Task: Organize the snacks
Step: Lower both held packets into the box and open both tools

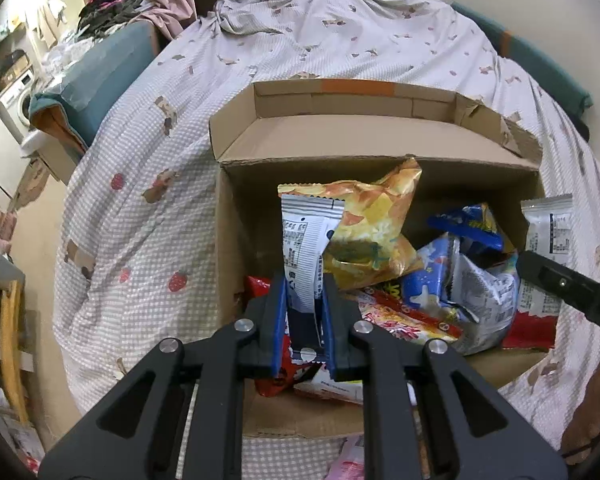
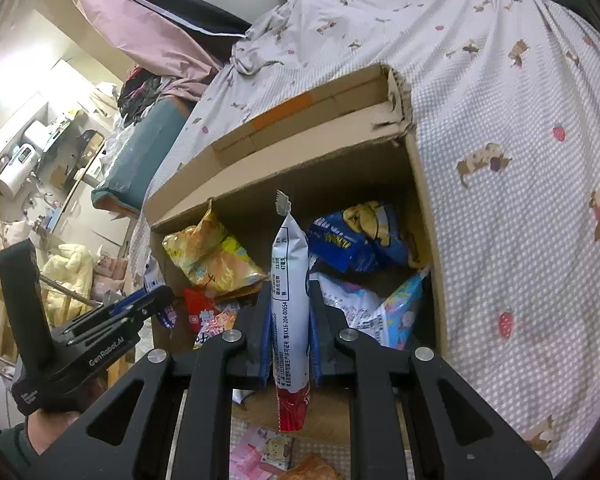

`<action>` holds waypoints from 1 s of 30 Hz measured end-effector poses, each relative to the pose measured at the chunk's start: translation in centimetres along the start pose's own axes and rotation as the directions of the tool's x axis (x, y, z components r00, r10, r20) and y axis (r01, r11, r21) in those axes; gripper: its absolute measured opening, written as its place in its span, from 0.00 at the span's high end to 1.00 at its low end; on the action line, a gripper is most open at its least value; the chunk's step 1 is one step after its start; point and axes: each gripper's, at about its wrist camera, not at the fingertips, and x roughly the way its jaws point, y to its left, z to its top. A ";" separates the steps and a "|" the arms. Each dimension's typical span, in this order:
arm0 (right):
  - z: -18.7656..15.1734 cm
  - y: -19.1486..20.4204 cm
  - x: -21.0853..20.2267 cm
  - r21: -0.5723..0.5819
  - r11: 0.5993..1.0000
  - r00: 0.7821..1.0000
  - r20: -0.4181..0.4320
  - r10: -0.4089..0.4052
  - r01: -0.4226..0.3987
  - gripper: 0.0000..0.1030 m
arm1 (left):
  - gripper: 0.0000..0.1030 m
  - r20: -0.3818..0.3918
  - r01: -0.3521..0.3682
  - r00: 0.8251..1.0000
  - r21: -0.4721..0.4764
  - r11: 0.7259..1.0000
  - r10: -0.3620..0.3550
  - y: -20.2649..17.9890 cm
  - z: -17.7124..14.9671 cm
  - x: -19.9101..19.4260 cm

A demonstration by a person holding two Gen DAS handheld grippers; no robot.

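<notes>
An open cardboard box [image 1: 372, 144] sits on the bed and holds several snack bags: a yellow chip bag [image 1: 372, 232], blue bags [image 1: 468, 228] and red packets [image 1: 404, 320]. My left gripper [image 1: 305, 280] is shut on a silver and dark blue snack packet [image 1: 306, 248], held upright over the box's left part. My right gripper [image 2: 290, 292] is shut on a white, blue and red snack packet [image 2: 290, 300], held upright above the box's near edge [image 2: 332, 408]. The right gripper [image 1: 572, 292] with its packet shows in the left wrist view; the left gripper [image 2: 156, 300] shows in the right wrist view.
The box [image 2: 300, 152] rests on a checked bedspread [image 1: 140, 220] with strawberry and bear prints. Pink packets [image 2: 260, 456] lie on the bed in front of the box. A teal cushion [image 1: 100, 76], clothes and cluttered furniture are at the left beyond the bed's edge.
</notes>
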 end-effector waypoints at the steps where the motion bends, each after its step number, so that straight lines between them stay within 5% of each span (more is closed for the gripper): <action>1: 0.1 0.0 0.1 -0.003 1.000 1.000 -0.003 0.002 -0.002 0.84 | 0.87 -0.004 -0.001 1.000 0.007 1.000 0.002 -0.1 0.0 0.1; 6: 0.0 -0.3 0.4 0.014 1.000 1.000 -0.011 0.004 -0.004 0.84 | 0.82 -0.011 0.010 1.000 0.009 1.000 -0.010 -0.2 -0.3 0.0; 7: 0.1 -0.5 0.4 0.026 1.000 1.000 -0.012 0.010 -0.010 0.82 | 0.77 -0.008 0.011 1.000 0.008 1.000 -0.011 -0.3 -0.3 -0.1; 9: 0.1 -0.9 0.3 0.046 0.999 1.000 -0.008 0.016 -0.016 0.81 | 0.46 -0.002 0.008 1.000 -0.001 1.000 -0.008 -0.2 -0.4 -0.3; 14: 0.1 -0.7 0.0 0.046 0.998 0.999 0.004 0.033 -0.033 0.80 | 0.29 0.031 -0.011 0.999 -0.005 1.000 0.011 -0.3 -0.5 -1.0; 15: 0.1 -0.5 -0.1 0.043 0.998 0.999 0.004 0.036 -0.036 0.76 | 0.27 0.036 -0.016 0.999 -0.007 1.000 0.016 -0.3 -0.6 -1.2; 17: 0.0 -0.2 -0.3 0.029 0.999 0.999 0.000 0.038 -0.038 0.49 | 0.27 0.048 0.003 0.999 -0.023 1.000 -0.001 -0.1 -0.7 -1.6; 18: 0.0 0.0 -0.4 0.024 0.999 0.999 0.005 0.038 -0.038 0.25 | 0.26 0.052 0.008 0.999 -0.030 1.000 -0.006 0.0 -0.7 -1.8; 19: 0.0 0.2 -0.6 0.018 0.999 0.999 0.023 0.033 -0.033 0.17 | 0.26 0.060 0.012 0.998 -0.037 0.999 -0.010 0.2 -0.8 -2.0; 27: 0.2 0.9 -2.2 -0.032 0.999 0.996 0.089 -0.006 0.008 0.17 | 0.17 0.119 -0.002 0.993 -0.112 0.994 0.016 1.9 -1.3 -3.5; 30: 0.3 0.9 -2.9 -0.037 0.999 0.993 0.116 -0.013 0.017 0.09 | 0.17 0.128 0.019 0.992 -0.128 0.992 -0.003 2.3 -1.5 -4.1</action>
